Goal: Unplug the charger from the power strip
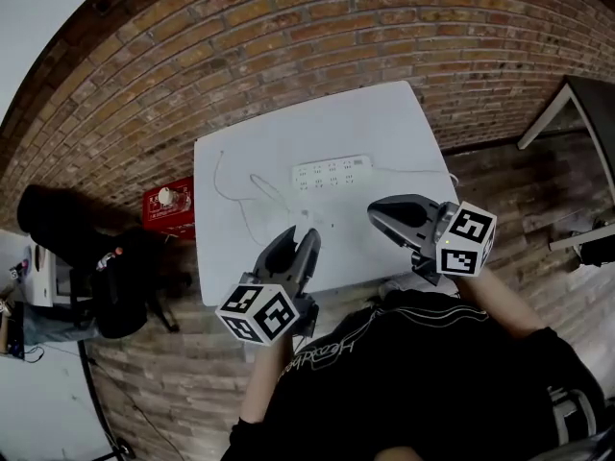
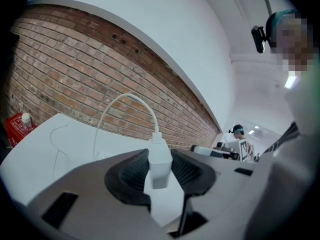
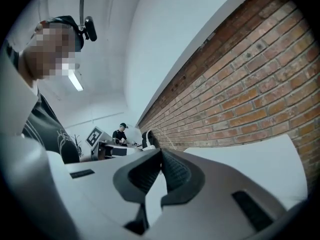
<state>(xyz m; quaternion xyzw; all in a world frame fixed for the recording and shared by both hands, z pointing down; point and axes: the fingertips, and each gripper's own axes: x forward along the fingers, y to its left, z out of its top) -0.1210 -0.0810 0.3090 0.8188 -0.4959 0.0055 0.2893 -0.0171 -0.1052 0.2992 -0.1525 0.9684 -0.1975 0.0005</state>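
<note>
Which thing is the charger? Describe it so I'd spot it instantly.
Find the white table by the brick wall. At its near edge the left hand-held gripper clamps the charger, a small white block. Unlike the long power strip lying flat, it trails a thin looping cable.

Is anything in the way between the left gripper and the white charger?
No, nothing visible. The left gripper pinches the charger directly between its pads, and the cable loops up from the charger's top.
</note>
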